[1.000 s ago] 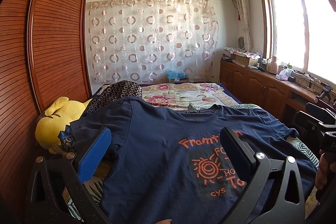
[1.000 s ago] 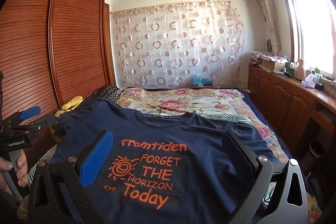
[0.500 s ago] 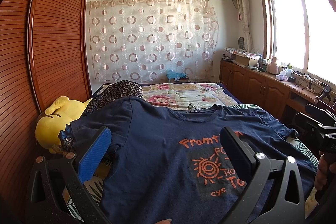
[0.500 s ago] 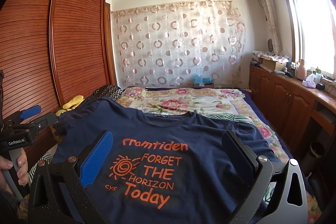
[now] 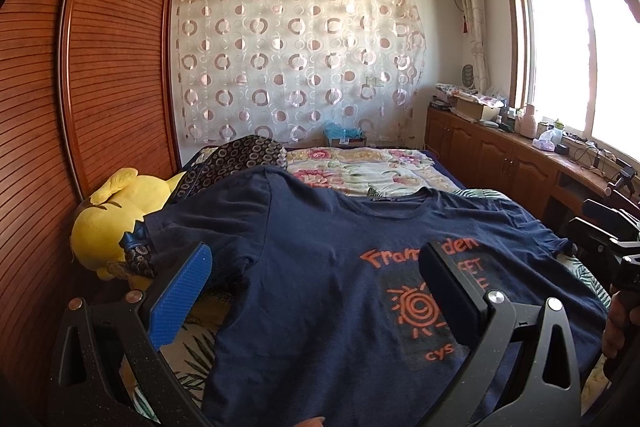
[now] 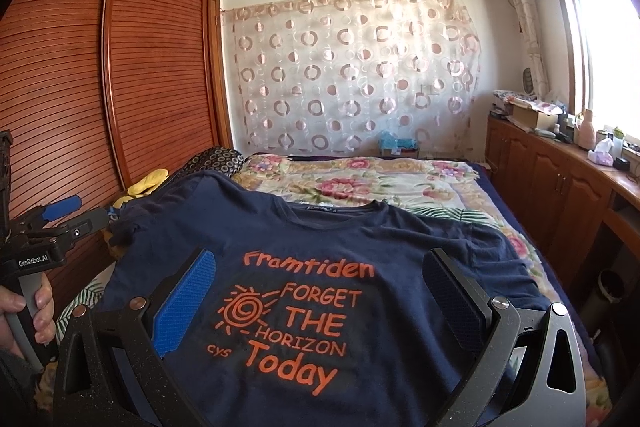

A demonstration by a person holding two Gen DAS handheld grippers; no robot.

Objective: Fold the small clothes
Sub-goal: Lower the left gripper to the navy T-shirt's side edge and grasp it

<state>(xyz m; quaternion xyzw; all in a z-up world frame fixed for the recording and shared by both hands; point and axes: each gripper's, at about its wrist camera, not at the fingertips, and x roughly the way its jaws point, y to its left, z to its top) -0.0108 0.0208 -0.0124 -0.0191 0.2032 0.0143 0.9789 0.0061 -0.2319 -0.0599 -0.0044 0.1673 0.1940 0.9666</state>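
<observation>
Here, left gripper (image 5: pixel 316 299) and right gripper (image 6: pixel 320 291), jaws spread wide, nothing held, poised above navy T-shirt (image 6: pixel 320 251) spread face-up on floral bed (image 6: pixel 360 179), collar toward 12 o'clock. Advisable: pinch left sleeve (image 5: pixel 192 227) at 9 o'clock near its hem, fold inward smoothly. Legible: "Framtiden FORGET THE HORIZON Today", "cys"; "GenRobot.AI" at 9 o'clock.

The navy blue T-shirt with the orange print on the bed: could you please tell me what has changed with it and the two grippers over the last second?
Nothing visibly changed. The navy blue T-shirt with the orange print lies spread flat, print up, on the floral bedspread as before. The left gripper and the right gripper hover over it with jaws wide open, gripping nothing, just as a second ago.
</observation>
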